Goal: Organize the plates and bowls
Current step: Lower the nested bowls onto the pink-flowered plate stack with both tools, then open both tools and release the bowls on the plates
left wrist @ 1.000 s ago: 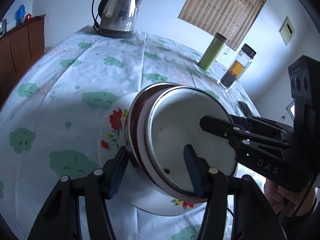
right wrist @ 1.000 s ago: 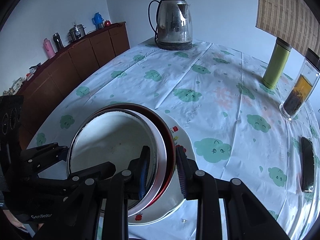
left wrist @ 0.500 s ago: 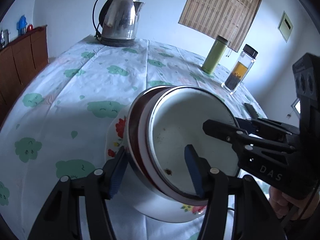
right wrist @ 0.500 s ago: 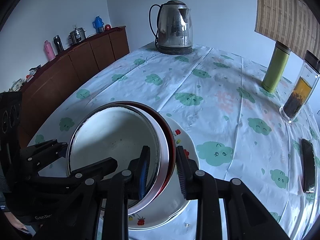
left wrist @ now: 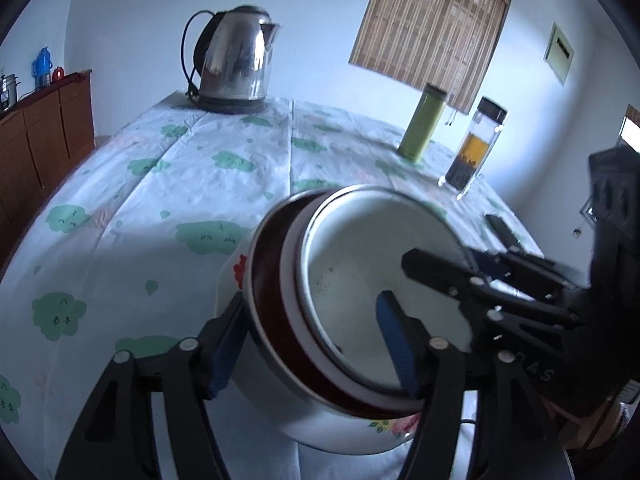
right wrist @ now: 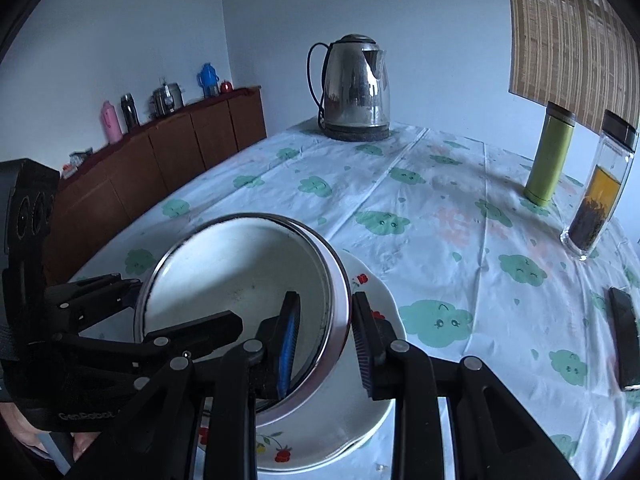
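Note:
A white enamel bowl (left wrist: 360, 280) sits nested in a red bowl (left wrist: 272, 320), and the pair is tilted over a white plate with red flowers (left wrist: 320, 436). My left gripper (left wrist: 312, 340) straddles the near wall of the nested bowls, one pad outside the red bowl and one inside the white one. Its jaws are opening. My right gripper (right wrist: 326, 336) is shut on the opposite rim of the white bowl (right wrist: 240, 280), above the plate (right wrist: 376, 292), which lies on the table.
A steel kettle (left wrist: 232, 60) stands at the table's far end. A green flask (left wrist: 424, 124), a glass tea jar (left wrist: 472, 148) and a dark phone (left wrist: 504, 232) are along the right side. A wooden sideboard (right wrist: 160, 168) runs along the left wall.
Both views have tipped upward a little, showing more wall. The left gripper's fingers stand slightly wider apart around the bowls' wall. The right grip looks unchanged.

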